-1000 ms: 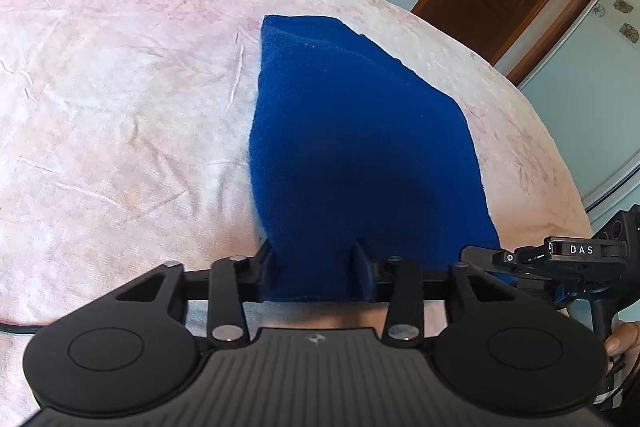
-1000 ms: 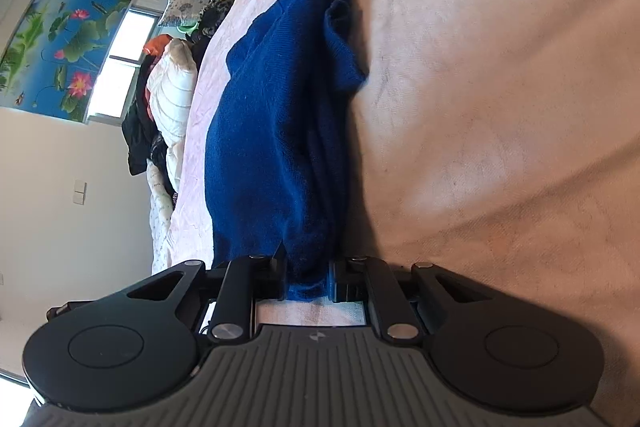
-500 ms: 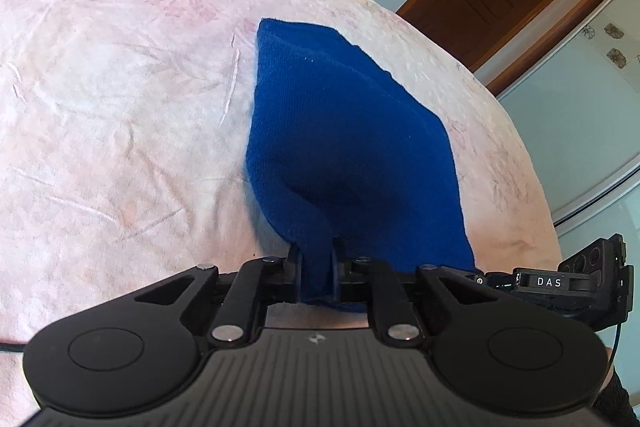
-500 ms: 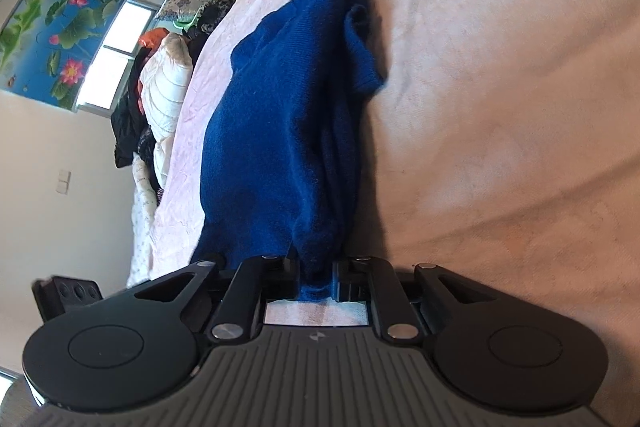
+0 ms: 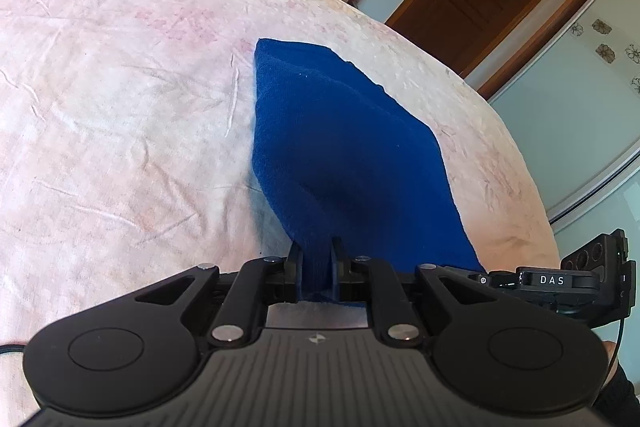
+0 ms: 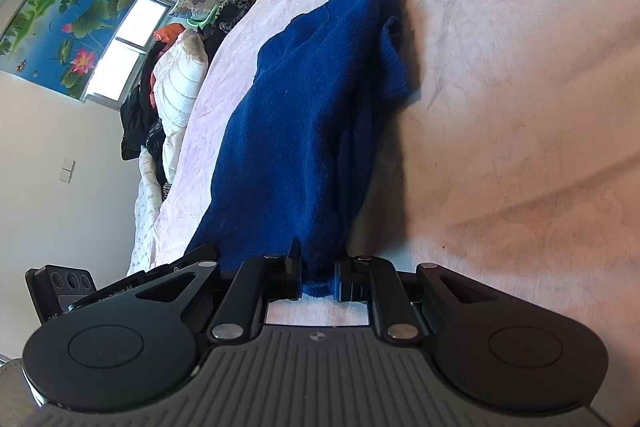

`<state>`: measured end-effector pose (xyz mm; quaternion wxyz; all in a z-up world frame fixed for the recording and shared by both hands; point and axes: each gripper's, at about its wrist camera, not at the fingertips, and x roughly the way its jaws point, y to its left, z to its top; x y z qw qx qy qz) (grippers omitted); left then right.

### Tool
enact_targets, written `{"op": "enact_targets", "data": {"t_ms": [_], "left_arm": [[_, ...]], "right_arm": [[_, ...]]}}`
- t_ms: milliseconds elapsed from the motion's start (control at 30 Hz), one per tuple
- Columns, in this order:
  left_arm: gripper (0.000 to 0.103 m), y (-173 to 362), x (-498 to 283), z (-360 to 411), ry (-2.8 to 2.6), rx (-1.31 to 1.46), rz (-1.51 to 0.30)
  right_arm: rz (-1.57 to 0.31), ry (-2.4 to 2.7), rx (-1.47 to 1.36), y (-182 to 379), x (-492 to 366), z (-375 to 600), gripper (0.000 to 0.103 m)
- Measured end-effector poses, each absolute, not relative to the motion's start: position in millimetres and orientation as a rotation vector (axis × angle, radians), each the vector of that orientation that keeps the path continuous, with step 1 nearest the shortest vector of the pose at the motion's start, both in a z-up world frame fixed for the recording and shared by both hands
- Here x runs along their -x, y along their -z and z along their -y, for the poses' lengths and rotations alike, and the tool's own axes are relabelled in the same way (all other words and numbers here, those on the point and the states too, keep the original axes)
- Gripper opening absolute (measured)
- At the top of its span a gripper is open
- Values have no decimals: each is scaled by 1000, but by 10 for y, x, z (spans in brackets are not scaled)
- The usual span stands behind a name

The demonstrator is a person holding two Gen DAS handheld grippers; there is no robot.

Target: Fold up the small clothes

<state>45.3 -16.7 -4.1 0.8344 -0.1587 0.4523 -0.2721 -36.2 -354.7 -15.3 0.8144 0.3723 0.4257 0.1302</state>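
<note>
I have both claws pinched on the near hem of the dark blue knitted garment (image 5: 344,155), which lies on the pale pink floral bedspread (image 5: 120,131). Its long axis runs straight away from me, from the 2 claws toward the far end of the bed.

The left gripper (image 5: 316,267) has its jaws drawn nearly together on a bunched fold of the blue knit, and that corner rises off the bedspread in a small tent.

The right gripper (image 6: 318,273) is clamped just as narrowly on the other near corner, with a thicker wad of cloth between its pads. Through its camera the garment (image 6: 296,131) looks already doubled, with a loose sleeve or cuff lying along the right edge at the far end.

The 2 claws sit near each other on the same near hem; each shows at the edge of the other's view. Neither is nearer the far end.

Both claws point forward and slanted down at the bedspread.

I judge the next move to be a carry of this near hem along the long axis, up and over toward the far end. That needs both hands to travel level so the fold lands square.
</note>
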Motion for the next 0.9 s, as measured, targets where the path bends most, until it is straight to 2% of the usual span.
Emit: {"op": "enact_targets", "data": {"t_ms": [900], "left_arm": [[10,91,-76,-28,567,340,-959]], "right_arm": [[-938,-309,-782,176,540,3435,16]]}}
